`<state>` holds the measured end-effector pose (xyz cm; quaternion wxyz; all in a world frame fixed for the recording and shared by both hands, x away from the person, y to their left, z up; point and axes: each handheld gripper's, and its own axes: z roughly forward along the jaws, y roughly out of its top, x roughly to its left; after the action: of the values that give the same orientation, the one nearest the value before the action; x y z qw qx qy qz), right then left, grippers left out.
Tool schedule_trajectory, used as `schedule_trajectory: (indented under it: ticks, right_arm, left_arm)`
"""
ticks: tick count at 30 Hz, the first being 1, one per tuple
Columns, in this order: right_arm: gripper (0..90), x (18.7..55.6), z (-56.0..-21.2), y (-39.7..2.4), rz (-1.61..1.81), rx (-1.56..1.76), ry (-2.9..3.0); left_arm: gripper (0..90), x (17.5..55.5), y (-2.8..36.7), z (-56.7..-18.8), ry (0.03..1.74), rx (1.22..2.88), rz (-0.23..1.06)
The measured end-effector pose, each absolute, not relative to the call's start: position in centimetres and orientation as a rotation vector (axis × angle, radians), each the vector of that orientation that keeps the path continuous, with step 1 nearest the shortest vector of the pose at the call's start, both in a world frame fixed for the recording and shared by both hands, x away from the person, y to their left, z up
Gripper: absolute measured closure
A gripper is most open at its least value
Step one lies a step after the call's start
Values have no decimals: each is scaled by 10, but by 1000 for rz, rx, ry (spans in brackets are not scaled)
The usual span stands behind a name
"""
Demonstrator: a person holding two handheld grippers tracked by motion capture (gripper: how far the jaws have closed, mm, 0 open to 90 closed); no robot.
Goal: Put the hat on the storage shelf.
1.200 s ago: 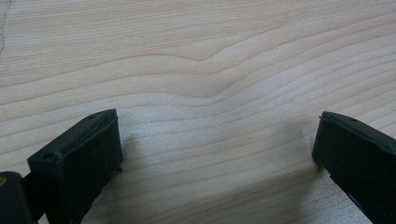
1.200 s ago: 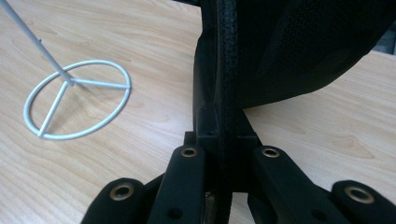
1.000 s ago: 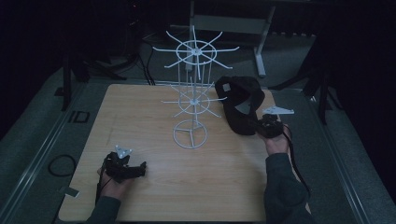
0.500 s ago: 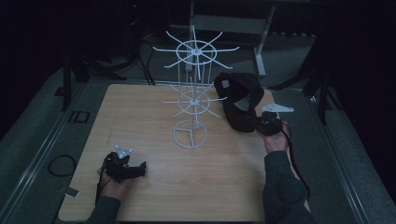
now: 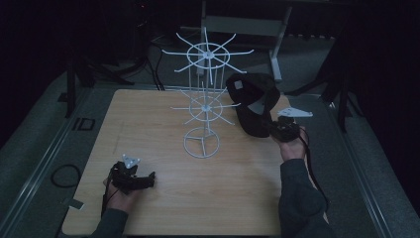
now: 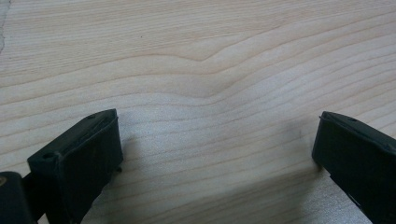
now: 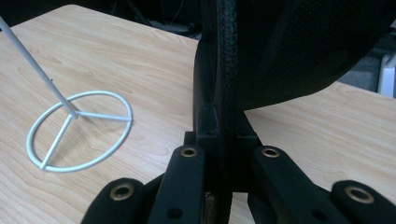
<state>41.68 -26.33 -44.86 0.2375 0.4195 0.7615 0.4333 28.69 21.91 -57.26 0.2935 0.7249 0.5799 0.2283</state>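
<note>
My right gripper is clenched on the black cap — in the right gripper view the two jaws meet on a thick dark edge of it, and the rest of the fabric balloons up and off to the right above them. From the high view the right gripper sits near the right edge of the table, with the cap lifted up beside the white wire rack. The cap hangs close to the rack's lower ring of spokes on its right side; I cannot tell whether fabric and wire actually touch. The rack's round base lies flat on the wood, well left of my jaws, with its thin pole rising at a slant out of frame.

My left gripper rests low at the near left corner of the table — well apart from the rack and the cap. Its jaws stand wide apart in the left gripper view, released, with bare wood grain between them. A cable trails from each gripper back along the forearms.
</note>
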Motion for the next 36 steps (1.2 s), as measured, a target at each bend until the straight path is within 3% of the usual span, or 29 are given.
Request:
schedule_trajectory:
  ticks: [36]
  right_arm:
    - [867, 411, -420, -252, 1222, 1033, 2062]
  left_arm:
    - [15, 287, 219, -572, 1544, 1931, 607]
